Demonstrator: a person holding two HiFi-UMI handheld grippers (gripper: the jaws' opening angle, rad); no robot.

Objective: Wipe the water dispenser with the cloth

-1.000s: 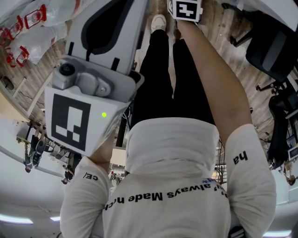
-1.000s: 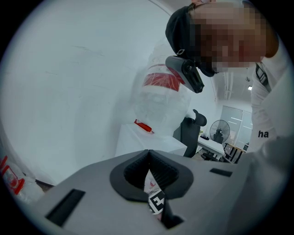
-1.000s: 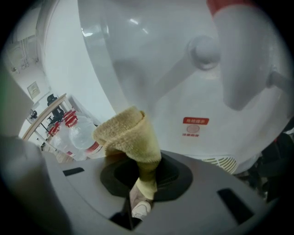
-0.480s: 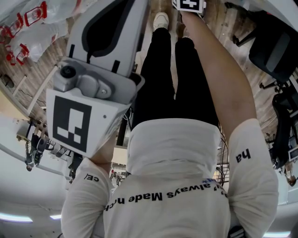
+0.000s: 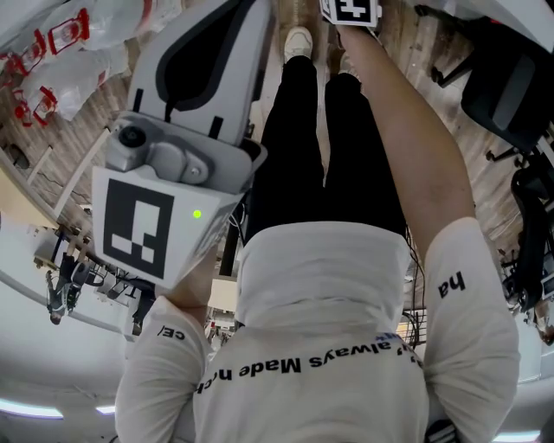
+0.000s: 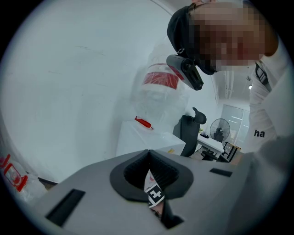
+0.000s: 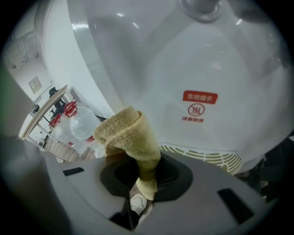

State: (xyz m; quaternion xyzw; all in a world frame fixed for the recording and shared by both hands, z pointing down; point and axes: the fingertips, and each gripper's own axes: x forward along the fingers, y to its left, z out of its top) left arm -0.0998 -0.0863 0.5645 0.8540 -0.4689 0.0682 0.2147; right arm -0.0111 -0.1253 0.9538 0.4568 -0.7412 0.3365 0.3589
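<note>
Holds the right gripper [image 7: 143,178] clamped on a yellow terry cloth [image 7: 131,140], pinched at its lower end, the folded bulk standing up out of the jaws. Aims that cloth at the white front of the water dispenser [image 7: 151,59], just left of and below its red label [image 7: 200,103] and above the slotted vent [image 7: 202,155] — very near the shell, contact impossible to judge. Shows, in the head view, that arm stretched along black trousers [image 5: 320,147], with only the right marker cube [image 5: 351,10] in sight at the top edge, beside a white shoe [image 5: 297,39] on the wooden floor [image 5: 415,52]. Carries the left gripper [image 6: 149,170] high and close to the head camera, the left marker cube [image 5: 138,227] and a lit green lamp [image 5: 197,214] turned toward it; jaws pressed together on nothing, a narrow slit below them giving a glimpse of the other gripper's marker. Faces, from that gripper's camera, a white wall, a big plastic-wrapped bottle [image 6: 158,85] with a red band, a white cabinet [image 6: 138,140] with a small red thing [image 6: 143,122] at its top's far edge, a black office chair [image 6: 189,131] and a fan [image 6: 220,130]. Leaves bagged bottles [image 5: 52,43] lying at the floor's upper-left corner in the head view — well apart from both grippers.
</note>
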